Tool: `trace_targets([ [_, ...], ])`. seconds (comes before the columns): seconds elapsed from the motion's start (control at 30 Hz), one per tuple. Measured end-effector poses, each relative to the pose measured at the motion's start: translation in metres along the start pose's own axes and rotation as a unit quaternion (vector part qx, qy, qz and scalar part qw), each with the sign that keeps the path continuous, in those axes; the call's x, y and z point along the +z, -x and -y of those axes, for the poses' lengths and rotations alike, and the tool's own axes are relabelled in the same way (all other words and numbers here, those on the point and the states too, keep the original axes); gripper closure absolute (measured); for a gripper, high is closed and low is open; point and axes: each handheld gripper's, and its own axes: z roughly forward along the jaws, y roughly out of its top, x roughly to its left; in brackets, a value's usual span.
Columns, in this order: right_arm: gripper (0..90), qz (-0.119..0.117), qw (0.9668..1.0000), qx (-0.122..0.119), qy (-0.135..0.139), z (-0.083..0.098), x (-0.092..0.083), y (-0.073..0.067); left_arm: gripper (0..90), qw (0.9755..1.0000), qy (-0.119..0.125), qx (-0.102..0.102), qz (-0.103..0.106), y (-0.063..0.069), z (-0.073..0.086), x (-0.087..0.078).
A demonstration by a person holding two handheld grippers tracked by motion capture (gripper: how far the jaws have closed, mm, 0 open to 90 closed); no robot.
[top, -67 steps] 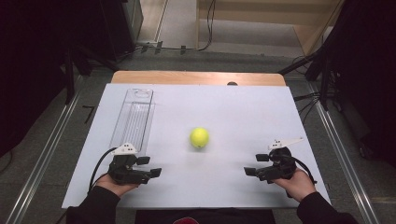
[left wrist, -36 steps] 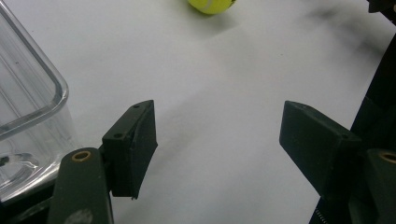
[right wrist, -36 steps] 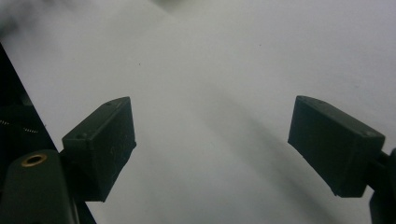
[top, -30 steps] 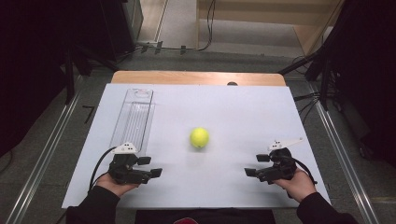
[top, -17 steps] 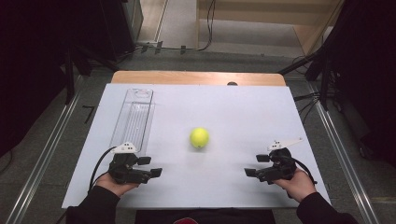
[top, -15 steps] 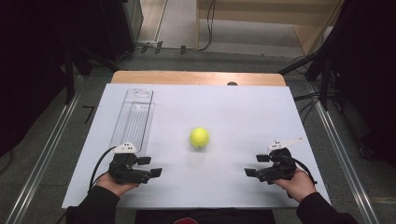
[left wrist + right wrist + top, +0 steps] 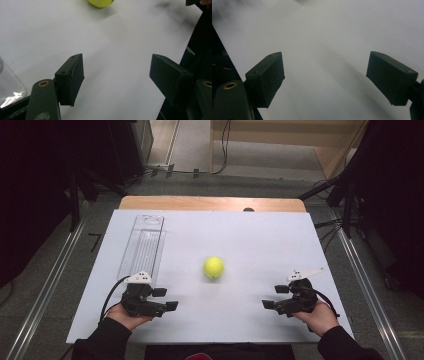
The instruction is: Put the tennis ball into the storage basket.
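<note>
A yellow-green tennis ball (image 7: 213, 267) lies near the middle of the white table top (image 7: 260, 240). In the left gripper view the ball (image 7: 101, 2) sits at the top edge, well ahead of the jaws. My left gripper (image 7: 166, 299) rests near the front left, pointing right, and its jaws stand apart over bare white surface (image 7: 117, 65). My right gripper (image 7: 274, 297) rests near the front right, pointing left. It is open as well, with nothing between its jaws (image 7: 325, 65).
A long clear plastic container (image 7: 145, 247) lies at the left, just beyond the left gripper; its corner (image 7: 8, 85) shows beside the left jaw. A wooden strip (image 7: 210, 203) runs along the table's far edge. Dark stands and cables surround the table.
</note>
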Motion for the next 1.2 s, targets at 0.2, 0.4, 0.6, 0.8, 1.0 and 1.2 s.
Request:
trace_targets([
  [0.2, 12.8, 0.001, 1.0000, -0.003, -0.001, 0.000, 0.000, 0.000, 28.1, 0.9999, -0.004, 0.011, 0.009, 0.005, -0.005, 0.006],
  [0.4, 12.8, 0.002, 1.0000, -0.005, -0.001, 0.000, 0.000, 0.000, 24.0, 0.9997, 0.001, 0.016, 0.016, 0.009, -0.011, 0.013],
  [0.6, 12.8, 0.002, 1.0000, -0.004, 0.000, 0.000, 0.000, 0.000, 2.6, 0.9995, 0.009, 0.026, 0.018, 0.011, -0.017, 0.018],
  [0.8, 12.8, 0.002, 1.0000, -0.005, -0.001, 0.000, 0.000, -0.001, 0.0, 0.9995, 0.011, 0.027, 0.015, 0.013, -0.022, 0.019],
  [1.0, 12.8, -0.001, 1.0000, -0.005, -0.002, 0.000, 0.000, -0.002, 0.0, 0.9996, 0.000, 0.027, 0.011, 0.014, -0.026, 0.021],
  [1.2, 12.8, -0.001, 1.0000, -0.008, -0.003, 0.001, 0.001, -0.002, 0.0, 0.9994, -0.009, 0.033, 0.004, 0.017, -0.031, 0.025],
])
